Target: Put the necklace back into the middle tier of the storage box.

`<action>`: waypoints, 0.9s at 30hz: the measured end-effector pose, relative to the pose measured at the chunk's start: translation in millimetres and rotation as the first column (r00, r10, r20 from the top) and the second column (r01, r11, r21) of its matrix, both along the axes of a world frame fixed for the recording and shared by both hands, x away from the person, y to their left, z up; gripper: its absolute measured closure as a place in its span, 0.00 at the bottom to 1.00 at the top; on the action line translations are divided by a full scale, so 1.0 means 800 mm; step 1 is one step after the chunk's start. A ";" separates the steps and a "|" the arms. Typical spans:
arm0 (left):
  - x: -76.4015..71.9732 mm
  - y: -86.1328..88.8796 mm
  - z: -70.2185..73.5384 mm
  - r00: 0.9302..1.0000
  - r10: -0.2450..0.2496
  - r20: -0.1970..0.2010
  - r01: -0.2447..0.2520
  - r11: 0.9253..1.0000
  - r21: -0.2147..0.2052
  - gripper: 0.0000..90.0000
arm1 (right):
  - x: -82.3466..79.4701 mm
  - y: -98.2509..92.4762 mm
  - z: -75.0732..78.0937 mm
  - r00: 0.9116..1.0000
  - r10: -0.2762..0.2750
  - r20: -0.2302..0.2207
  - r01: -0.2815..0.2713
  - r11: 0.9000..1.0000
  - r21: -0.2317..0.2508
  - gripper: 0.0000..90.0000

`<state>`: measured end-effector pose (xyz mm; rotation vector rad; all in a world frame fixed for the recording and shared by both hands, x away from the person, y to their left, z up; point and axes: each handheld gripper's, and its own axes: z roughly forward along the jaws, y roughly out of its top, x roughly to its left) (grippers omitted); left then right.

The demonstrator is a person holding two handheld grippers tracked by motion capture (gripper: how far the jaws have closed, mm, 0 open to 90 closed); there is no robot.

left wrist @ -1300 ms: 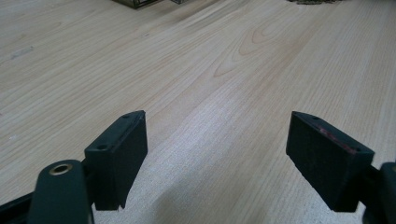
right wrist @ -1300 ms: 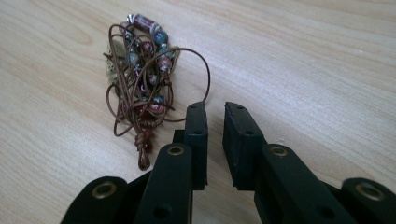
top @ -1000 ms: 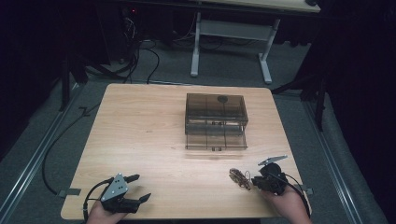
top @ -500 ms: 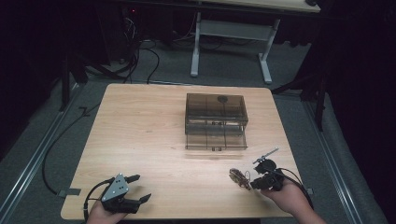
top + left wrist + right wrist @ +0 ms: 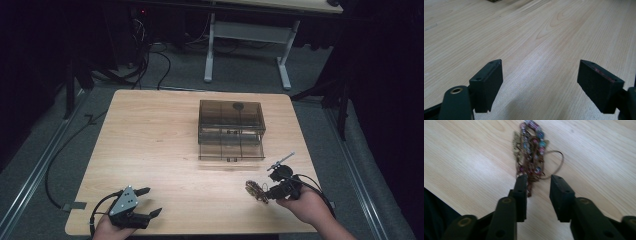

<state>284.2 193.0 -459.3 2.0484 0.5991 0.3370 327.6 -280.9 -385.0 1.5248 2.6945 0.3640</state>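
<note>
Item: beaded bracelet of brown cord with small multicoloured beads (image 5: 256,190), lying in a loose tangle on the pale wooden table (image 5: 150,140), near-right part of the top, close to the near edge; seen close in the right gripper view (image 5: 530,150), beads bunched, one loop of cord trailing to the side.

Item: right gripper (image 5: 272,192), black, two-jawed, held in the person's right hand (image 5: 307,207) at the near-right corner; jaws have just been opening and now stand apart with a clear gap; the bracelet's near end lies just ahead of the tips, one strand close beside one jaw, nothing pressed between the pads; contact with that strand cannot be told.

Item: left gripper (image 5: 147,202), black with a grey three-cornered plate on top, held low at the near-left edge of the table; jaws spread wide over bare wood, as the left gripper view (image 5: 540,82) shows; nothing between them.

Item: smoky translucent plastic drawer box (image 5: 231,122), rectangular, at the middle of the table toward the far side; lower drawer pulled out toward the near side; well apart from both grippers and from the bracelet.
</note>
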 end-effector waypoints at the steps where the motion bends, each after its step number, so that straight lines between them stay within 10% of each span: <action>1: 0.000 0.000 0.000 1.000 0.000 0.000 0.000 1.000 0.000 0.23 | 0.005 0.006 -0.003 1.000 0.010 -0.010 -0.010 1.000 -0.003 0.66; 9: 0.000 0.000 0.000 1.000 -0.002 0.000 0.002 1.000 -0.002 0.23 | 0.022 0.022 -0.019 0.999 0.019 -0.032 -0.020 0.999 -0.029 0.55; 27: 0.000 0.000 0.000 1.000 -0.001 -0.002 0.001 1.000 -0.002 0.23 | 0.037 0.040 -0.035 0.997 0.038 -0.066 -0.045 0.993 -0.106 0.87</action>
